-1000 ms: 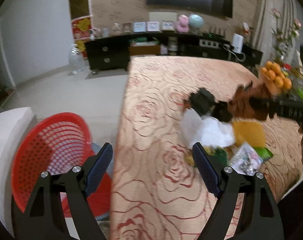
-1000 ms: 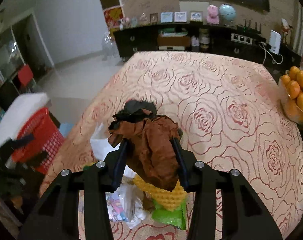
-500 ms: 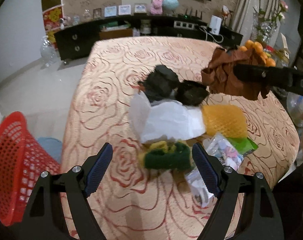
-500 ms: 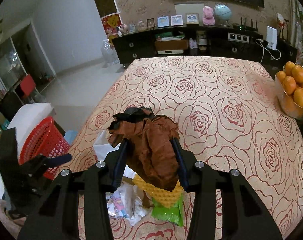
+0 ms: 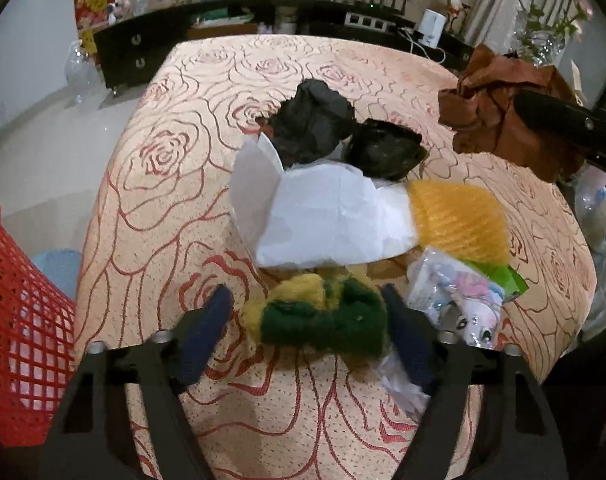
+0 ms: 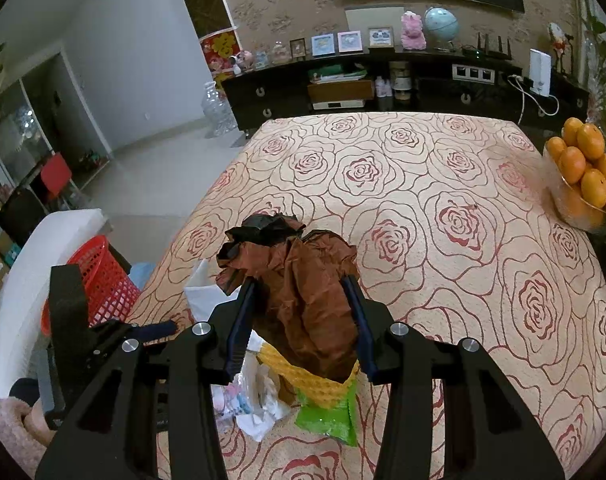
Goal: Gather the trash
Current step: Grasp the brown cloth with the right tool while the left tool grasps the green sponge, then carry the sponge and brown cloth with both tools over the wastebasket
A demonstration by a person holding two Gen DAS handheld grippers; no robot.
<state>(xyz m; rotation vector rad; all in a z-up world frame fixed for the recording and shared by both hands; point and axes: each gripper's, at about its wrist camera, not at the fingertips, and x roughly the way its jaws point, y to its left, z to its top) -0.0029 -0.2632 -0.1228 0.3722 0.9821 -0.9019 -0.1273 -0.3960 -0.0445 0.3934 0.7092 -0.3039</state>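
The left gripper is low over the rose-patterned tablecloth, its jaws closing around a green and yellow scouring pad; the near finger looks to brush the pad's right end, the far one stands just clear. Crowding that pad: a crumpled white paper right behind it, two black wads beyond that, a yellow foam net and a green wrapper to the right, and a clear printed packet just beside the near finger. Its print is too blurred to read.

The right gripper, held above the pile, is pinching a crumpled brown paper with a black scrap at its top, jaws partway closed and pressed into it.

Off the table's left edge stands a red mesh basket; at the far right, a bowl of oranges.
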